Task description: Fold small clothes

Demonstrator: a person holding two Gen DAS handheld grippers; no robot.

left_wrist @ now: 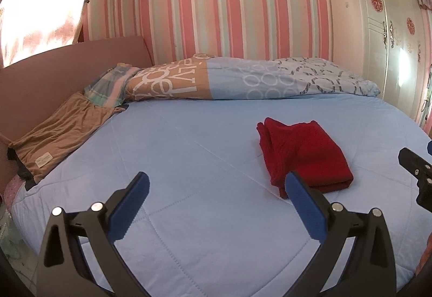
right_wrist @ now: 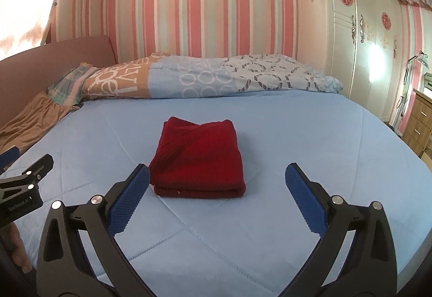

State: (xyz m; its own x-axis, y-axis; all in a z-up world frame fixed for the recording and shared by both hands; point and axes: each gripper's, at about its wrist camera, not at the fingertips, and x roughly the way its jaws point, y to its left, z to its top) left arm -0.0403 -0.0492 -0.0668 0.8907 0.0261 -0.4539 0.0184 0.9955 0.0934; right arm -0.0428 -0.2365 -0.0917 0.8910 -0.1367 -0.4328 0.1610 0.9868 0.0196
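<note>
We see the red garment (right_wrist: 198,159) already folded into a compact rectangle, lying on the blue quilted bedspread (right_wrist: 297,156) near the middle of the bed, nothing touching it. Our right gripper (right_wrist: 217,175) hovers just near of it with its jaws spread wide and holding nothing; the folded edge sits between and slightly beyond the fingertips. Our left gripper (left_wrist: 217,183) is also spread and empty, off to the left of the garment, its right pad (left_wrist: 302,197) overlapping the garment's near left corner in the left wrist view; we cannot tell if it touches.

Risks, as we judge them: the far left layers look loose and a bit splayed, so a grab at one layer only could peel the stack open. A pad dragging across the soft knit could skew the rectangle or bunch the bedspread under it. The two grippers are near each other, so closing in together could knock them.

A tan garment (left_wrist: 59,134) lies at the far left edge of the bed, flat, maybe next to be folded; reaching for it across the bed could brush the red one. A patterned duvet (left_wrist: 243,78) is bunched along the far side.

Containers: none on the bed. A white wardrobe (right_wrist: 351,26) stands far right, doors closed, contents hidden. A wooden drawer unit (right_wrist: 419,121) at right, drawers shut.
</note>
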